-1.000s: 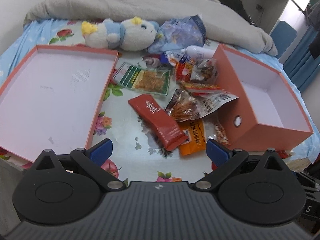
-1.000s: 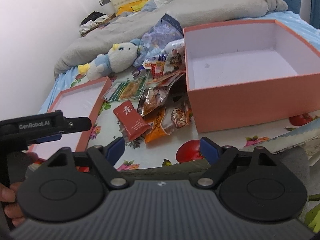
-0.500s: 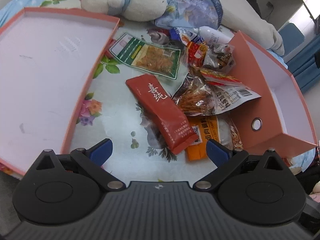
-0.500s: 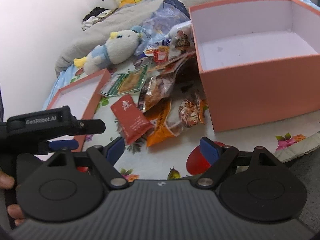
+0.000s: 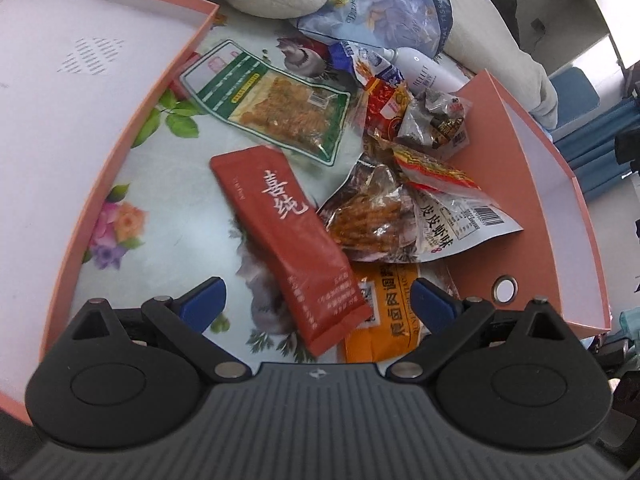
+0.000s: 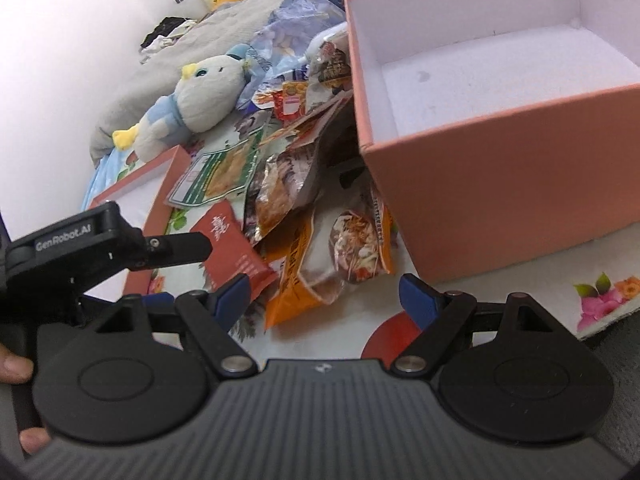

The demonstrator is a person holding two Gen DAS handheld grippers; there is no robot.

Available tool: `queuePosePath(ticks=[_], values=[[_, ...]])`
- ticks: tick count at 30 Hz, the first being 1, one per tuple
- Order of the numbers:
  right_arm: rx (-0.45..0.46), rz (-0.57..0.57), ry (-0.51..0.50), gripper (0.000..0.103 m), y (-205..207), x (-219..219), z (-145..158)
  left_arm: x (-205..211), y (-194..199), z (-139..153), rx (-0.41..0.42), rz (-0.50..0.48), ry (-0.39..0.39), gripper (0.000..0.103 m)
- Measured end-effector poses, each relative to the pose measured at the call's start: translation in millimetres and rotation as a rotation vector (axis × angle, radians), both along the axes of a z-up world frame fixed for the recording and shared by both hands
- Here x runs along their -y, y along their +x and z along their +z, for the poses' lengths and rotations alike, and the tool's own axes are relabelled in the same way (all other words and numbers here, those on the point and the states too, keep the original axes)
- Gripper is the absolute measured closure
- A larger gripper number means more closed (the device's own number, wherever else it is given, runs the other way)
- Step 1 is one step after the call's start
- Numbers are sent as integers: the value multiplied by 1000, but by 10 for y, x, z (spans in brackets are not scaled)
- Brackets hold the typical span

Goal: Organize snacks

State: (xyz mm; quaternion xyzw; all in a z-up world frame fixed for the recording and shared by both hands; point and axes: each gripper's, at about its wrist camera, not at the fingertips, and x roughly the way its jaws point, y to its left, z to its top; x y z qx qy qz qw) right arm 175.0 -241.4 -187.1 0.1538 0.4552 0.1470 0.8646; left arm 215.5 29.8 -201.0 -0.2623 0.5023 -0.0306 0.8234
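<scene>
The left gripper is hanging over the snack pile with its blue fingers spread wide, pinching nothing; the lower end of the long red snack packet is lying between them, untouched. The right gripper is also standing wide apart and empty, above an orange packet. The heap of snacks is lying on the flowered bedsheet, pressed against the left wall of the deep orange box, whose white inside is bare. The shallow box lid is sitting left of the pile.

My left gripper & right gripper both tilt downward, jaws wide apart, nothing gripped.
</scene>
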Motion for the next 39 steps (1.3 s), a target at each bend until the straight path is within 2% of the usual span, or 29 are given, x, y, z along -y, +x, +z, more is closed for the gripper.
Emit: queuePosePath(ticks=[8,10,21,23,26,30,36,37,39], values=[[-34,-10,37,26,123,39,-86,130,161,-121,-23,-21,61,13],[-48,-19,34,28,143,36,-113,154,187,-139,-30,-5,101,20],[-43,-13,42,32,171,6,-164,327,291,-149,-27,-18,195,23],[-44,-15,41,36,186,-14,-165,384,309,-159,-35,-25,230,23],[-38,-23,21,48,201,-37,-174,413,355,-164,-49,-10,268,24],[-27,-11,4,56,195,-66,-167,435,399,-160,-59,5,310,28],[-10,5,9,61,178,-60,-130,466,358,-141,-47,-57,385,40],[-8,7,11,61,169,-55,-121,463,338,-138,-47,-60,390,44],[-6,12,15,63,153,-54,-104,447,304,-127,-46,-68,389,46]])
